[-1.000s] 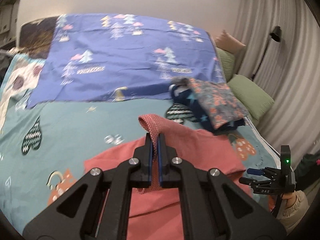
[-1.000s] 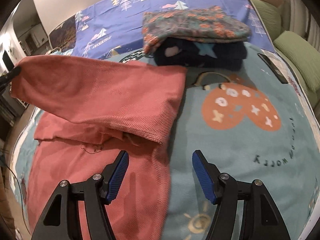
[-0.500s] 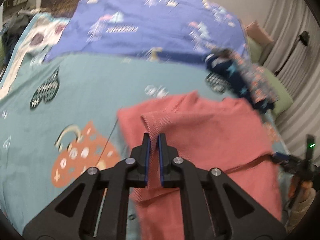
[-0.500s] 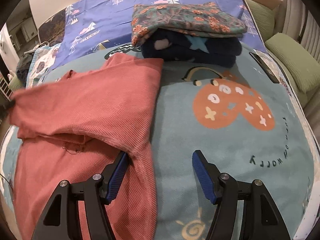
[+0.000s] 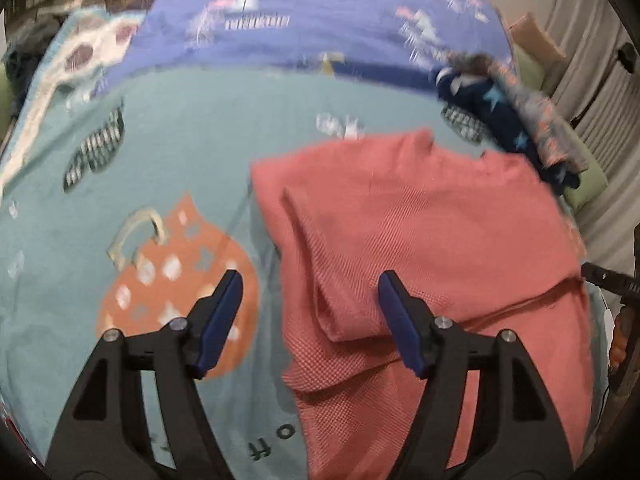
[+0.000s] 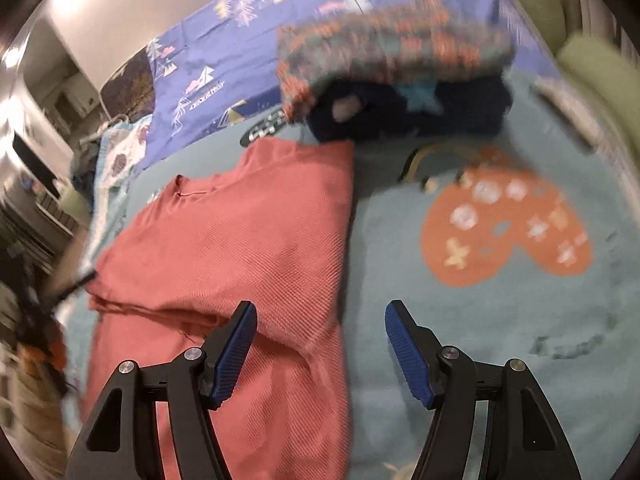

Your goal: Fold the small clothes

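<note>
1. Risk first: folded side flap of red garment [image 5: 420, 240] lying loose on top, edge near left hand-held gripper [image 5: 310, 322] rumpled and slightly raised; likely to spring open or bunch if dragged or caught by a pad on the next reach.
2. Second risk: lower hem under right hand-held gripper [image 6: 320, 352] already wrinkled, with a doubled ridge across the cloth; a pinch taken there could gather two layers unevenly and skew the next fold.
3. Third risk: stack of folded clothes [image 6: 400, 80] just beyond the collar end, close to touching; a fold carried too far toward it could nudge or topple the stack.
4. Grip state: left hand-held gripper spread wide, holding nothing, one pad over the blanket [image 5: 180, 152], the other over red cloth. Right hand-held gripper likewise spread wide and empty, left pad over the garment, right pad over the blanket.
5. Location: garment flat on the teal printed blanket on the bed, between the two tools.
6. Orientation: collar pointing away toward the purple sheet [image 6: 240, 40], hem nearest the cameras; long axis from collar to hem, roughly along both viewing directions.
</note>
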Tool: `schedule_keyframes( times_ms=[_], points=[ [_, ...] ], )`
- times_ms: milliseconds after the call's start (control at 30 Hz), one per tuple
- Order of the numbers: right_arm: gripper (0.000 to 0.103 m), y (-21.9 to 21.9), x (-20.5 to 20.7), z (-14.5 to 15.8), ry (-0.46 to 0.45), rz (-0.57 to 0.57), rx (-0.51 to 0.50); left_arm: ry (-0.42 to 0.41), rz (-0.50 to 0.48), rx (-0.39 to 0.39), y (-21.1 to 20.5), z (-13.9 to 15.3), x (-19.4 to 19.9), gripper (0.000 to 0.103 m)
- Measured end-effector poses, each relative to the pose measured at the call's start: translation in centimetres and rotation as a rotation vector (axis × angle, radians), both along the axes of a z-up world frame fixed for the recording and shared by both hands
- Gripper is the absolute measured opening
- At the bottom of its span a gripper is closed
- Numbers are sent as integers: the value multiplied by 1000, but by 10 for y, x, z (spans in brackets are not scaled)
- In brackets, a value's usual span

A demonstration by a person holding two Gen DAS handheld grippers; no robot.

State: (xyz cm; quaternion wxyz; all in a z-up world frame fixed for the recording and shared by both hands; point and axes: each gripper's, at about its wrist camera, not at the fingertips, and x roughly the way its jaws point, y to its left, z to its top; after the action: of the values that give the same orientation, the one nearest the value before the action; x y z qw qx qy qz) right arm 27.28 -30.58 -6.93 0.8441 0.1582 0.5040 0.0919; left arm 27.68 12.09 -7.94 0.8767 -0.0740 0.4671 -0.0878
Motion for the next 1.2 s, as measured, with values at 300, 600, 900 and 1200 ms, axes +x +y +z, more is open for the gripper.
schedule_keyframes(
  times_ms=[300,600,900,1200],
  points=[
    [7,13,14,-4,-33,30,93,-138,-22,51,-27,12,-13,11],
    [64,-20,20,8,-15,0,108,-194,82,84,17,28,-5,66],
    [70,-23,107,-15,36,46,207,-119,-134,26,-32,28,104,73],
    [5,5,140,-14,-47,123,85,-108,-370,200,-111,8,128,6]
  ],
)
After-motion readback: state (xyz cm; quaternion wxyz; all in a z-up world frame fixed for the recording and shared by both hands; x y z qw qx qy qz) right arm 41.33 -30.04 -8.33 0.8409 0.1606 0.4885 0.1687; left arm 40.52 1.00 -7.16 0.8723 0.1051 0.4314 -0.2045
